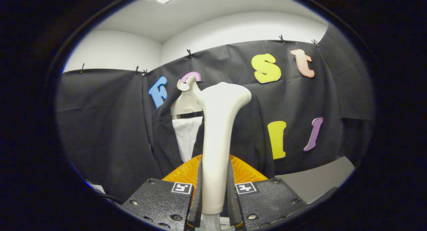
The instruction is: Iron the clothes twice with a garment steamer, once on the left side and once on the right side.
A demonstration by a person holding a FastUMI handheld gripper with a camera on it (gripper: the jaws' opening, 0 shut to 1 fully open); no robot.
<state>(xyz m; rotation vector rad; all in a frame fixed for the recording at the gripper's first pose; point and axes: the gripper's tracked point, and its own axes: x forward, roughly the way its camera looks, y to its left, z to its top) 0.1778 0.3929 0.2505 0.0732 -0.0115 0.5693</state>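
The hand-held gripper clamps the garment steamer upright (dark jacket hangs just beyond).

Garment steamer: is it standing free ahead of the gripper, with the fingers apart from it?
No: the garment steamer's handle stands upright between the gripper's two fingers, which both press on it, ahead of the hanging dark garment.

Handheld two-finger tongs, seen from the camera mounted on them.
Two broad textured blocks, side by side, each studded with round screw heads and bearing one small square black-and-white marker tag near the inner top corner; thin ribbed fingers along the inner edges; dark cable trailing off beside the left block.
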